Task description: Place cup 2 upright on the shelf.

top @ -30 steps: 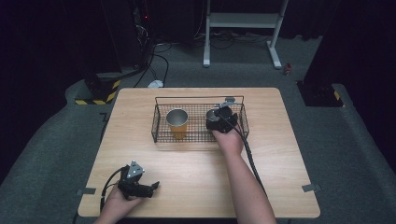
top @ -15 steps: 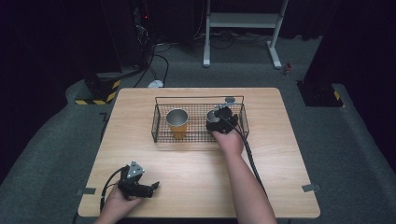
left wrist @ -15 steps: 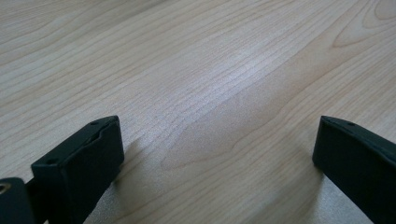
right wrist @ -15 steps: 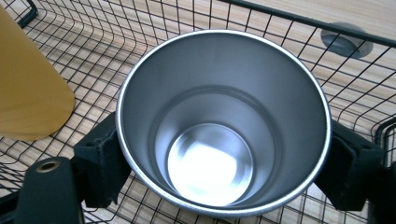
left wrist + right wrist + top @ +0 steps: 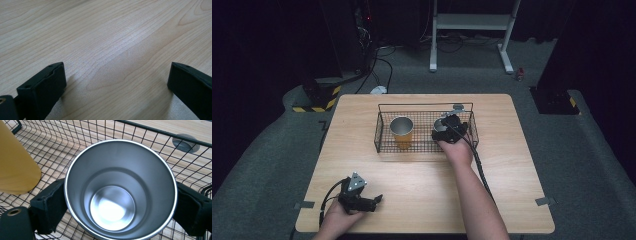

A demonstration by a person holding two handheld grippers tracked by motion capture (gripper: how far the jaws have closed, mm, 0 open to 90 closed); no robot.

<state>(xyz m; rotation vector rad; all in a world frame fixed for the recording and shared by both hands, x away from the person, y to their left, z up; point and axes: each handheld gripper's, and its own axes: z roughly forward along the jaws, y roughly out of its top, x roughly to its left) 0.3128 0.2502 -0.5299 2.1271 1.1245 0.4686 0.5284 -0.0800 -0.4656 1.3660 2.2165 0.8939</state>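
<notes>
A black wire basket (image 5: 427, 106) stands at the middle of the wooden table (image 5: 512, 165). Inside it, on the left, a yellow cup (image 5: 402, 131) with a steel inside stands upright. On the basket's right side my right gripper (image 5: 450, 128) is shut on an upright steel cup (image 5: 441, 122). In the right gripper view the steel cup (image 5: 120, 190) sits between both black jaws, which press its sides, with the yellow cup (image 5: 15, 165) to the left. My left gripper (image 5: 373, 201) rests open on the table near the front left, its jaws wide apart over bare wood (image 5: 115, 62).
A round grey cable grommet (image 5: 457, 106) sits in the table just behind the basket. Beyond the table are a white stand (image 5: 472, 30), cables on the grey floor and a yellow-black striped block (image 5: 314, 102). Tape marks sit at the table's front corners.
</notes>
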